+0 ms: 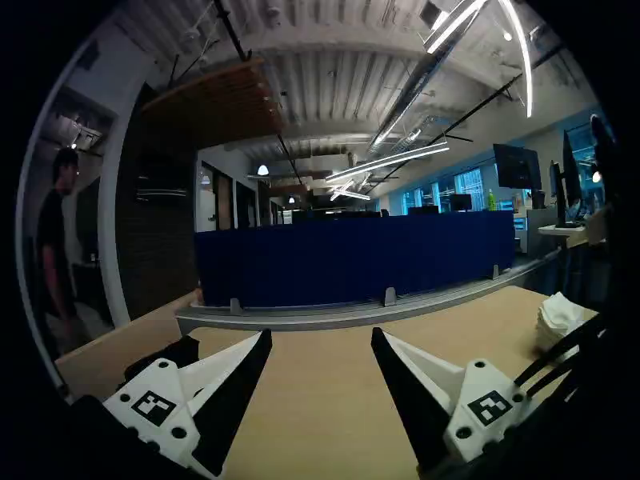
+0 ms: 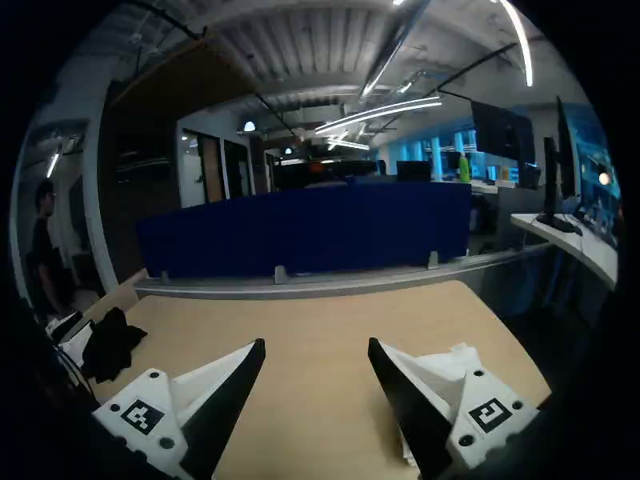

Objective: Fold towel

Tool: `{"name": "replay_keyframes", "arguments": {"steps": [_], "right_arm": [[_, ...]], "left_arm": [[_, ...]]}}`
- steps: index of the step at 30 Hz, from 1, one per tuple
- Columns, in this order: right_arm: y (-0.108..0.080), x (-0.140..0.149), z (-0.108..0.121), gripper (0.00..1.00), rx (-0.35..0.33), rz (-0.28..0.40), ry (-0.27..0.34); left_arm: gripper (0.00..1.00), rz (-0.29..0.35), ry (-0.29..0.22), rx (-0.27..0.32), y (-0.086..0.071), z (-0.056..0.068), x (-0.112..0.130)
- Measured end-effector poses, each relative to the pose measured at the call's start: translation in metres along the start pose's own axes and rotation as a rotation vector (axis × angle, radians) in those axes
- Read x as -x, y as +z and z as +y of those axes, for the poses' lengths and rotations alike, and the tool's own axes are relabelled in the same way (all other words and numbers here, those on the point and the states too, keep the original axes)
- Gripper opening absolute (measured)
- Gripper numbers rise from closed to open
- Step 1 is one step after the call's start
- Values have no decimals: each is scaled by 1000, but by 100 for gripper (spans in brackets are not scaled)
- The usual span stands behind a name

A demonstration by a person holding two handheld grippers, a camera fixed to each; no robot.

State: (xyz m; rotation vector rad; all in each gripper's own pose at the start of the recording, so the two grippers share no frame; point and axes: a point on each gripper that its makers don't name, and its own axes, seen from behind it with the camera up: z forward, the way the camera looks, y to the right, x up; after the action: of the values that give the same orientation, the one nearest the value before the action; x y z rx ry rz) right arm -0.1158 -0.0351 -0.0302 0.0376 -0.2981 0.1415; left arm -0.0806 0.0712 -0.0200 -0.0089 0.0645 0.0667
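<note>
Towel (image 1: pixel 556 316), white and bunched, is lying near the right edge of the wooden desk (image 1: pixel 336 400) in the left gripper view. In the right gripper view it is sitting partly hidden behind one finger of the right gripper (image 2: pixel 316 346). Both the left gripper (image 1: pixel 320 340) and the right gripper are hovering over the desk, fingers spread wide, gripping nothing. A blue partition (image 1: pixel 352 260) is standing behind the desk.

Left gripper (image 1: pixel 320 332) spread wide above tan table (image 1: pixel 320 416), white towel (image 1: pixel 558 316) far right, blue partition (image 1: pixel 352 256) behind, person (image 1: pixel 54 248) at left
</note>
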Motion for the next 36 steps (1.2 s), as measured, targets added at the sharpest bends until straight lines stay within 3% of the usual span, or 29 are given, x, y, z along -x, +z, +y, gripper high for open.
{"name": "replay_keyframes", "arguments": {"steps": [6, 23, 36], "right_arm": [[11, -4, -11, 99, 12, 1, 4], [38, 20, -56, 100, 2, 7, -71], [43, 33, -73, 99, -21, -3, -105]], "left_arm": [[92, 15, 11, -8, -2, -8, 25], [92, 45, -88, -31, 13, -39, 112], [92, 42, -108, -39, 20, -46, 141]]}}
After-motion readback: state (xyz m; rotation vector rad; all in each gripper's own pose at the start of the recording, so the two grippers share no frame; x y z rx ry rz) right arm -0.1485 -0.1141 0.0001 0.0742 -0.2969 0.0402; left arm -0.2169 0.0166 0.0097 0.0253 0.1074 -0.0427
